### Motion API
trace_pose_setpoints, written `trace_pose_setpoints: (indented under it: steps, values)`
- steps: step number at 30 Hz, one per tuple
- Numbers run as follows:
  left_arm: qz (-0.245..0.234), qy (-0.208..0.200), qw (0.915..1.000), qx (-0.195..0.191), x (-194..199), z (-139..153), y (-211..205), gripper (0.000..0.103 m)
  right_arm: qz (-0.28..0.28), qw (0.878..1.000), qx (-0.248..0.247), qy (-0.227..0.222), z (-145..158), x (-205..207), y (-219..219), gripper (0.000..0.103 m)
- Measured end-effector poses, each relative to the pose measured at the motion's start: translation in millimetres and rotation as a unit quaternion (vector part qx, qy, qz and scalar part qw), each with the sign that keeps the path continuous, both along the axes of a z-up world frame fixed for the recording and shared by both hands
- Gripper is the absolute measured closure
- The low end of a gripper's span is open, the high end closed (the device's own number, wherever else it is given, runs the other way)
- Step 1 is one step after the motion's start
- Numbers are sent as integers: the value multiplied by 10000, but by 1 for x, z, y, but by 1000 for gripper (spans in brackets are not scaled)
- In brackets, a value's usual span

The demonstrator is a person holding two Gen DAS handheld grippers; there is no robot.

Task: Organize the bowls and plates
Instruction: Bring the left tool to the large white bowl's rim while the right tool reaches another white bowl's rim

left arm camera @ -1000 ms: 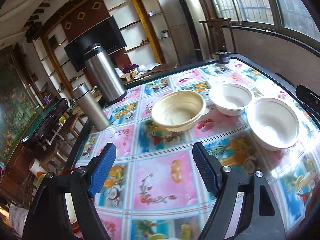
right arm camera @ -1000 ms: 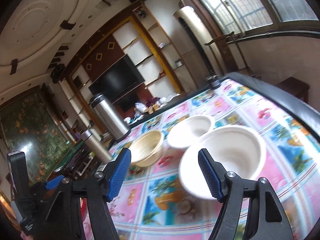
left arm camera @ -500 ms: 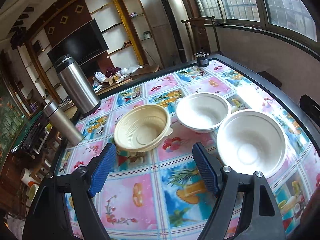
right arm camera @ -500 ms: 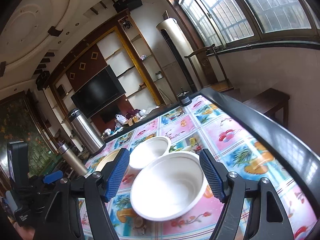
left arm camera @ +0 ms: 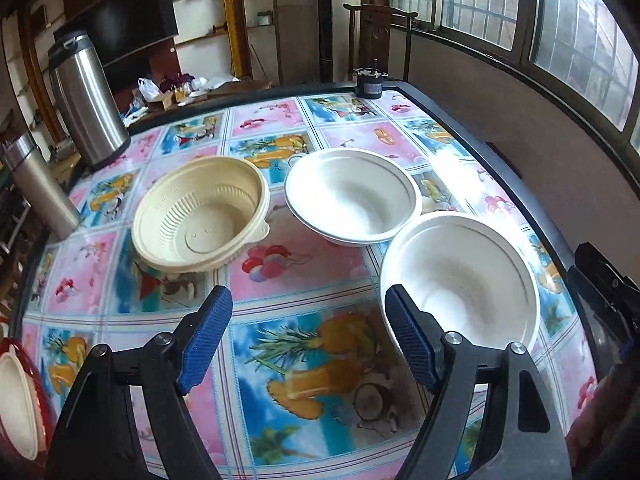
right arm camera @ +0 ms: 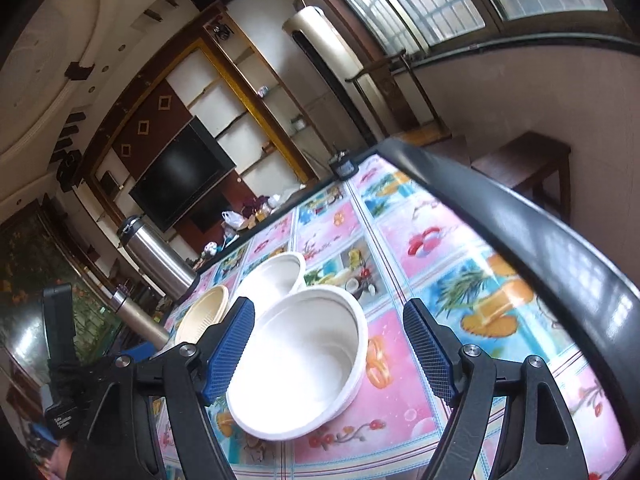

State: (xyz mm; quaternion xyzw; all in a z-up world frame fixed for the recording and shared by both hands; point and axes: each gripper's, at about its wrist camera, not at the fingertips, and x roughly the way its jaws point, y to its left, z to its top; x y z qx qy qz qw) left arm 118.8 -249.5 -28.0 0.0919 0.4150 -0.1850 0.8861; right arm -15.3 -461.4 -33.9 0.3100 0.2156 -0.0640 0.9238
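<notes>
Three bowls stand on the table with the colourful fruit-print cloth (left arm camera: 304,280): a beige ribbed bowl (left arm camera: 200,220) at the left, a white bowl (left arm camera: 352,196) in the middle, and a deeper white bowl (left arm camera: 460,280) nearest at the right. My left gripper (left arm camera: 308,344) is open and empty above the cloth, short of the bowls. My right gripper (right arm camera: 332,352) is open, with the deep white bowl (right arm camera: 304,364) lying between and beyond its fingers. The other white bowl (right arm camera: 276,276) and the beige bowl (right arm camera: 204,312) lie behind it.
A large steel thermos (left arm camera: 84,96) and a slimmer steel flask (left arm camera: 36,184) stand at the table's left edge. A small dark jar (left arm camera: 370,84) sits at the far edge. A red basket holding a white bowl (left arm camera: 16,400) is at the near left. A wooden chair (left arm camera: 380,36) stands beyond the table.
Both grippers have swung right and closer to the bowls. The deep white bowl now sits between the right gripper's fingers. Both stay open.
</notes>
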Motion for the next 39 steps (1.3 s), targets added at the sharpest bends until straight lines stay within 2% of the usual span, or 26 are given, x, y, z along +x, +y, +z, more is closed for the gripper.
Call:
trace_pose_setpoints:
  steps: [3, 6, 9, 11, 13, 19, 23, 27, 31, 39]
  values:
    - [61, 216, 9995, -232, 5, -5, 3, 24, 95, 9995, 285, 69, -8, 3, -5, 23]
    - [76, 447, 9982, -380, 12, -10, 2, 24, 156, 9966, 786, 171, -22, 7, -16, 23]
    - [56, 766, 9960, -448, 20, -19, 0, 24, 273, 9885, 1449, 339, -42, 14, -26, 26]
    - [30, 1015, 9936, -501, 24, -26, -2, 24, 324, 9810, 1874, 378, -55, 17, -32, 35]
    - [7, 1201, 9911, -566, 27, -31, -3, 24, 329, 9762, 2106, 405, -62, 19, -35, 39]
    - [114, 1515, 9852, -790, 30, -32, -2, 24, 289, 9749, 2167, 421, -66, 22, -36, 39]
    - [240, 1479, 9856, -783, 28, -27, 2, 24, 292, 9707, 2353, 379, -70, 22, -39, 37]
    - [321, 1594, 9814, -1020, 27, -23, 13, 24, 334, 9680, 2466, 315, -71, 19, -40, 37]
    - [205, 1916, 9721, -1335, 26, -27, 13, 24, 457, 9655, 2548, 285, -71, 23, -38, 37]
    - [-1, 1939, 9713, -1380, 23, -24, -12, 24, 407, 9661, 2546, 133, -68, 20, -40, 37]
